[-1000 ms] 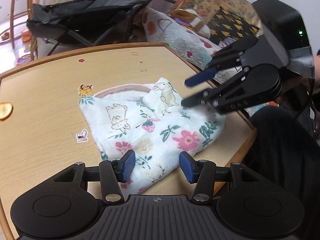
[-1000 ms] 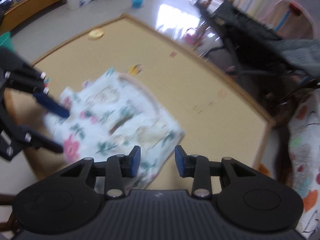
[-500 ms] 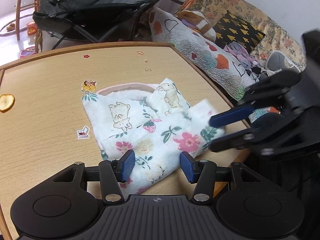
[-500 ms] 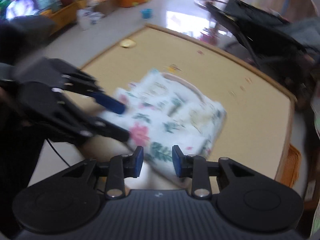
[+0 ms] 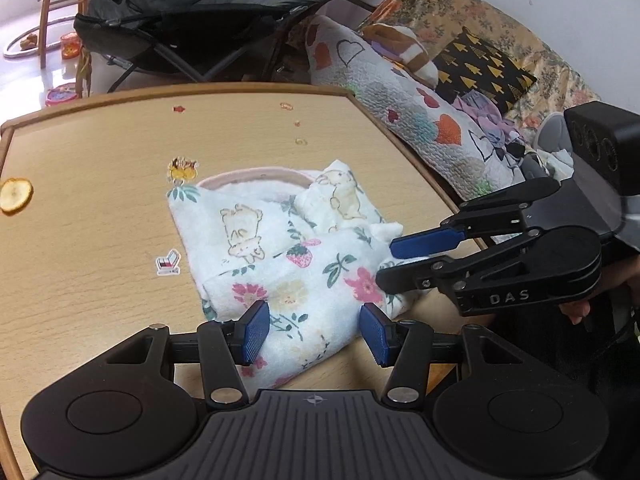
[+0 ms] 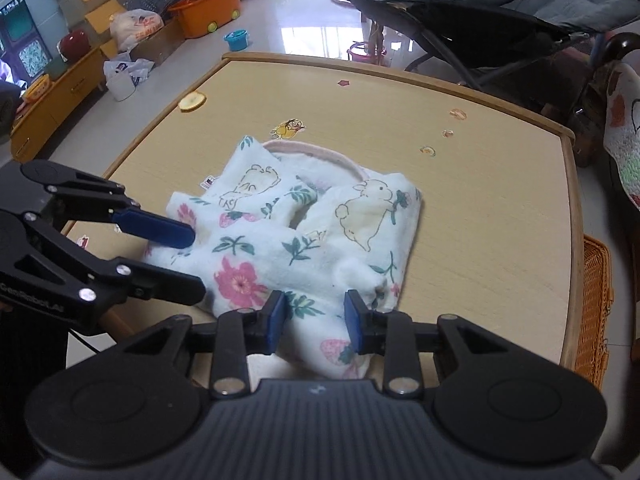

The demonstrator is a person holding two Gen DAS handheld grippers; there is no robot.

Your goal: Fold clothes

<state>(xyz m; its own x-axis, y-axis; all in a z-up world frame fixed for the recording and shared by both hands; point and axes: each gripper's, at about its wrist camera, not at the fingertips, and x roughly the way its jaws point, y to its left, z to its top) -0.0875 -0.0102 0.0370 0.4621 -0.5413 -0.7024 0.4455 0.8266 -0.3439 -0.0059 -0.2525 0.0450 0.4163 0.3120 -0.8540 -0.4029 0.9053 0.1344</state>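
On a pale wood-grain table [image 6: 500, 208] with a raised brown rim and small cartoon stickers scattered over its top, a white garment [image 6: 304, 232] printed with flowers, strawberries and rabbits lies partly folded near the front edge, its pink neckband turned away from the cameras. Beyond the table stands a dark folding lounge chair [image 5: 208, 28]; to one side is a sofa piled with a heart-print quilt [image 5: 404, 108] and a black cushion with gold arrows [image 5: 484, 68]. The right wrist view also takes in a tiled floor, an orange toy bin [image 6: 208, 12] and a wicker basket [image 6: 596, 312] beside the table.

The left gripper [image 5: 316, 334] hangs over the garment's near corner with its blue pads well apart; cloth lies beneath them, untouched as far as can be seen. The right gripper [image 6: 316, 322] sits low at the opposite near corner, its jaws narrower, having just been closing. A bunched fold of the cloth lies between its pads, but there are gaps either side, so the pads are not pressing on it.
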